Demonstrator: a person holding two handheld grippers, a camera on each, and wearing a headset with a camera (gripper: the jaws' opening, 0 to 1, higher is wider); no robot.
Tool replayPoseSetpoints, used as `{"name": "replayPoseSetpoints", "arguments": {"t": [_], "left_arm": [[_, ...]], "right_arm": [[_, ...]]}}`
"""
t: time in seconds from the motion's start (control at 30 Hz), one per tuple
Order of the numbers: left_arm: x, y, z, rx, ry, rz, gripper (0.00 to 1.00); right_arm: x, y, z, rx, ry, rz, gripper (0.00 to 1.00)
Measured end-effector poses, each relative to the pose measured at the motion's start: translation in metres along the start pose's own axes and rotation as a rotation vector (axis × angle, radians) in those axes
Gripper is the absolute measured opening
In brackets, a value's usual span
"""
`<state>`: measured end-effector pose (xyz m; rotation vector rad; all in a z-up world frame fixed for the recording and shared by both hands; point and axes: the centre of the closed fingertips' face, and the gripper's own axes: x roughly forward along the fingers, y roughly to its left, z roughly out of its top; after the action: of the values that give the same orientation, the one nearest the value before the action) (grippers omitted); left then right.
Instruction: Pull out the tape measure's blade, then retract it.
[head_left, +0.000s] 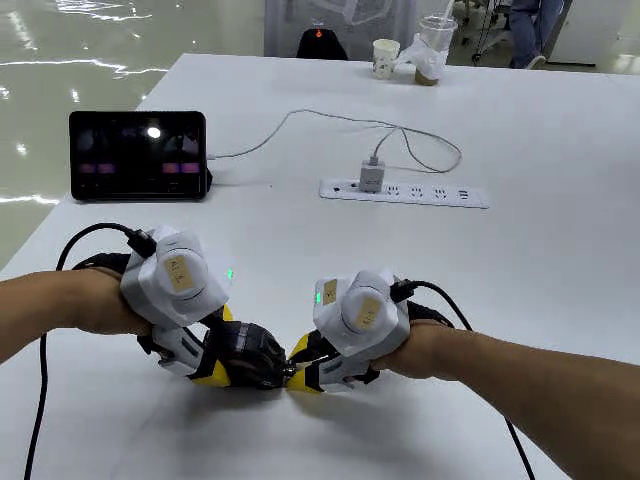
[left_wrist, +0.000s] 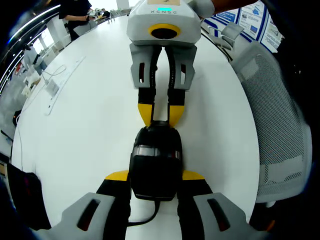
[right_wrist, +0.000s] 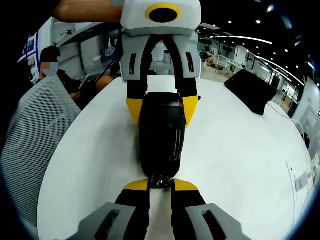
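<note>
The left tool (left_wrist: 155, 176) is clamping the tape measure (left_wrist: 156, 152); the right tool (right_wrist: 161, 185) is pinching, seemingly, its blade tip (right_wrist: 161, 179). Such a thin hold is risking a slip.

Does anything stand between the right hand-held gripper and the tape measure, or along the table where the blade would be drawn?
Nothing visible. The right hand-held gripper sits closed at the tape measure's front end, and the table on its side is bare; the power strip lies well behind.
</note>
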<state>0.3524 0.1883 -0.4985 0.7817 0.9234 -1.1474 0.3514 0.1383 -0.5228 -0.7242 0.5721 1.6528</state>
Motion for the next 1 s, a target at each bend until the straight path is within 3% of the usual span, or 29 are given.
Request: {"name": "replayPoseSetpoints", "arguments": {"t": [0.23, 1.0], "left_arm": [[0.0027, 0.0007, 0.0001, -0.025, -0.026, -0.008, 0.29], [0.0019, 0.0019, 0.0004, -0.04, -0.035, -0.016, 0.28]], "right_arm": [[-0.0005, 0.0003, -0.0004, -0.001, 0.004, 0.004, 0.12], [-0.0007, -0.0007, -0.0009, -0.015, 0.015, 0.007, 0.1]]}}
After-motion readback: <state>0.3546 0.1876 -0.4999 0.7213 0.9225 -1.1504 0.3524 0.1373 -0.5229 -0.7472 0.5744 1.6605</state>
